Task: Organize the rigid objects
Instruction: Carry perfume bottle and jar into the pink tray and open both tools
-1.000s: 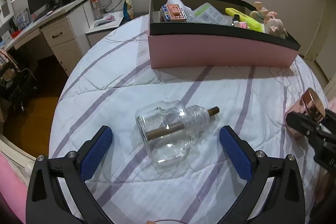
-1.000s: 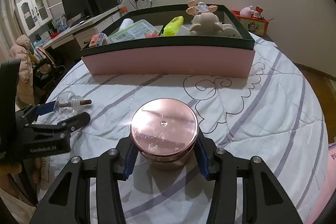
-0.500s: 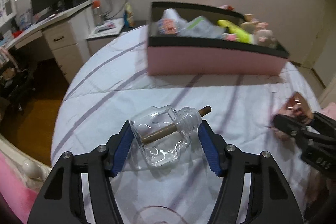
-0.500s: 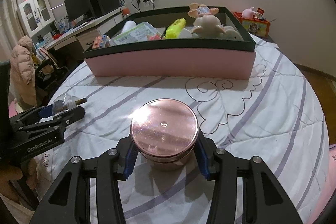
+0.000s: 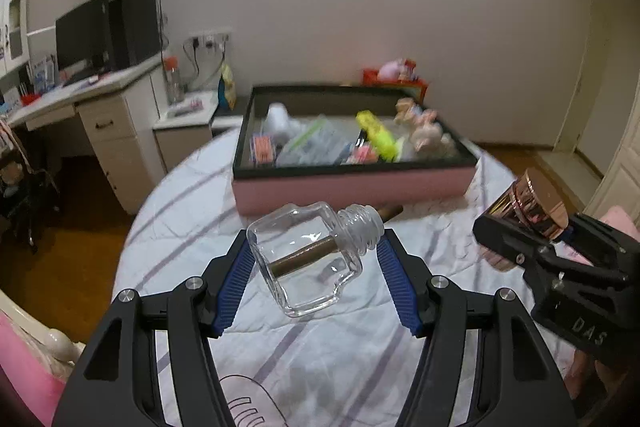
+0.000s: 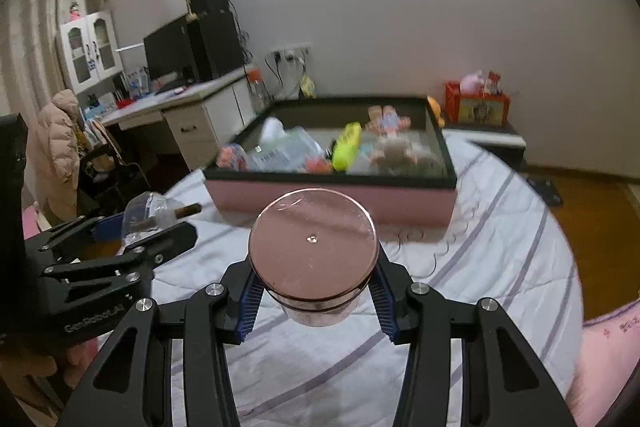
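The bed (image 5: pixel 320 359), under a white quilt with purple stripes, fills the lower half of both views; a pink storage box (image 5: pixel 352 183) with a black rim sits at centre frame, cluttered with toys and packets; the left gripper (image 5: pixel 316 267) is clamped on a clear glass bottle (image 5: pixel 308 259) – lying sideways, a brown stick (image 5: pixel 304 254) through its neck; the right gripper (image 6: pixel 314 291) grips a rose-gold lidded jar (image 6: pixel 313 247) – both lifted clear of the quilt.

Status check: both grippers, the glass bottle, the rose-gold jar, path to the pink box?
Left gripper shut on glass bottle. Right gripper shut on rose-gold jar. Both off the bedspread. Pink box ahead, path clear.
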### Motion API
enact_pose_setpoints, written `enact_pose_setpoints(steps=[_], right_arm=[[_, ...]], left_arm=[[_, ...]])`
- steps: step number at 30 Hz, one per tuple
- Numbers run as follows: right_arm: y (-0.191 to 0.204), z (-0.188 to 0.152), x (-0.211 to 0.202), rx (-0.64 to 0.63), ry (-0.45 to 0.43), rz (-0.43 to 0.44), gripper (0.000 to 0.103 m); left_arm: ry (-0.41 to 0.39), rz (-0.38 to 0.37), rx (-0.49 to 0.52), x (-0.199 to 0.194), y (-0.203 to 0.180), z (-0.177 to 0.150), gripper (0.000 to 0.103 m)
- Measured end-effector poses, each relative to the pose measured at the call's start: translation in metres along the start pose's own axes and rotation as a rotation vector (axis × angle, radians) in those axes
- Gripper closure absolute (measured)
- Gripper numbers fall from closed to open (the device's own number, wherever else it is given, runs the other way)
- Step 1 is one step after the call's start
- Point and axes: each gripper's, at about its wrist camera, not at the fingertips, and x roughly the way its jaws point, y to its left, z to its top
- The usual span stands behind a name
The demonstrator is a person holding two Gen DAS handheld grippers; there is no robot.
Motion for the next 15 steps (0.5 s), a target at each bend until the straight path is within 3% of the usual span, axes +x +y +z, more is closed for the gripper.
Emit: enact_pose_setpoints(steps=[15], right_arm=[[0.021, 0.03, -0.041, -0.087, -0.124, -0.02, 0.054]], left_arm=[[-0.15, 0.001, 0.038, -0.045, -0.017, 0.037, 0.039]])
